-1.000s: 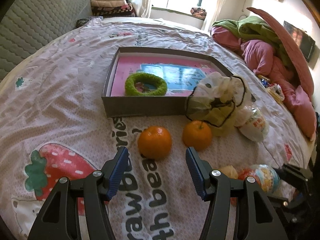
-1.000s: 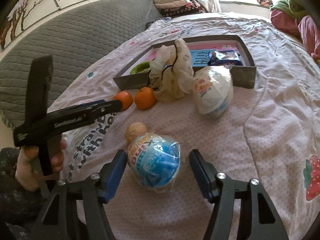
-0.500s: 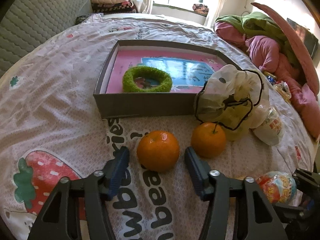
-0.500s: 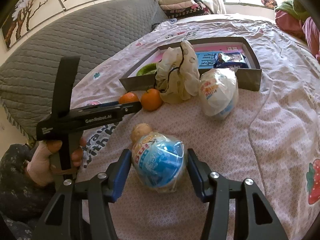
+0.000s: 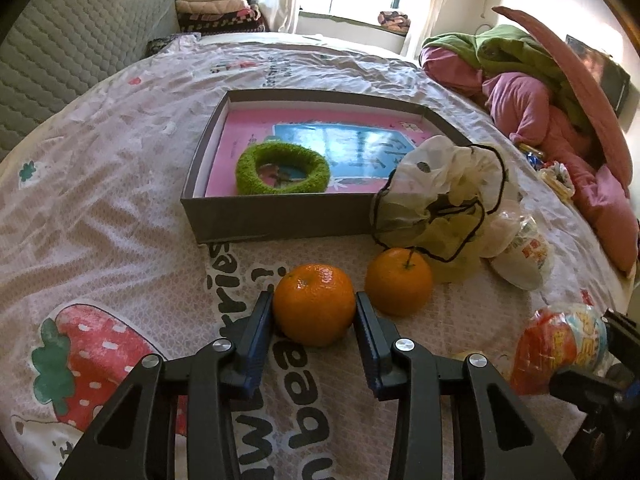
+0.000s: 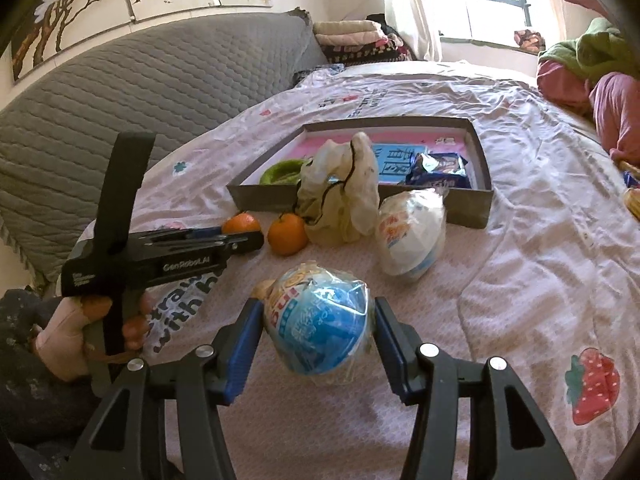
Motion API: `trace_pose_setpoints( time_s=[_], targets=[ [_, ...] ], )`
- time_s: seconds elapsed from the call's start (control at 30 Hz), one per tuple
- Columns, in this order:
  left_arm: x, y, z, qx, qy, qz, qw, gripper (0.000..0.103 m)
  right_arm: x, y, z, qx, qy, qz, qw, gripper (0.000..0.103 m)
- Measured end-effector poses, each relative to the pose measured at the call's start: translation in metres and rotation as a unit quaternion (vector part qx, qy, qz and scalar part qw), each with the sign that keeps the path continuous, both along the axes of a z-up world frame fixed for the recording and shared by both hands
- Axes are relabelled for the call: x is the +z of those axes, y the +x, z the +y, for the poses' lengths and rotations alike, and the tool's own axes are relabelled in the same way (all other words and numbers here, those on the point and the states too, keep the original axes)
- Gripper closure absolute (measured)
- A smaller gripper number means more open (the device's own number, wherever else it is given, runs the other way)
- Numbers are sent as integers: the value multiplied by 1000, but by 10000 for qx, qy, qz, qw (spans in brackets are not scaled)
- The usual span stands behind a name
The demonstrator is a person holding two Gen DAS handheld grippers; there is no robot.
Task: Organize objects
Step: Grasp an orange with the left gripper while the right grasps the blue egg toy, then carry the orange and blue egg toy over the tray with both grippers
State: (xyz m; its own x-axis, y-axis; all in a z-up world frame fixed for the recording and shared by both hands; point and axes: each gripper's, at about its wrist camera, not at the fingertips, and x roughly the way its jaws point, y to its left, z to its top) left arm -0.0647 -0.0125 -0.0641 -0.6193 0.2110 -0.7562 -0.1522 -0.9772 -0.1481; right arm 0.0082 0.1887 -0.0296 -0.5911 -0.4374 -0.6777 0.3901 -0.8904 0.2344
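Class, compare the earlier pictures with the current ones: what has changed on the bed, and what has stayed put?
The left gripper advanced to the nearer orange and its jaws have just been closing, the pads now against its sides. The right gripper closed on the blue wrapped ball. The second orange, drawstring bag, box and green ring stayed put.

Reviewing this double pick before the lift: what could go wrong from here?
1. The left gripper has just been closing on the near orange; the pads sit at its sides, but round fruit could squirt out.
2. The second orange lies close beside the right-hand finger and may get nudged.
3. The right gripper clamps the blue wrapped ball through loose crinkly plastic, which could slip. The grey box already holds items.
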Motion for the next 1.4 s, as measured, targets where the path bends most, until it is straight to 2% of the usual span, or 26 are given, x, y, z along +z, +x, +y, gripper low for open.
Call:
trace_pose_setpoints(
  time_s=[0.5, 0.8, 1.4],
  targets=[
    [17, 14, -2, -51, 177, 125, 9998, 63, 10, -3, 4, -275, 152, 267, 9991, 48],
    [34, 21, -1, -52, 151, 480, 9987, 63, 27, -8, 3, -341, 179, 553, 9977, 48],
    [40, 19, -1, -14, 57, 606, 9981, 63, 45, -25, -5, -233, 219, 904, 9954, 48]
  ],
)
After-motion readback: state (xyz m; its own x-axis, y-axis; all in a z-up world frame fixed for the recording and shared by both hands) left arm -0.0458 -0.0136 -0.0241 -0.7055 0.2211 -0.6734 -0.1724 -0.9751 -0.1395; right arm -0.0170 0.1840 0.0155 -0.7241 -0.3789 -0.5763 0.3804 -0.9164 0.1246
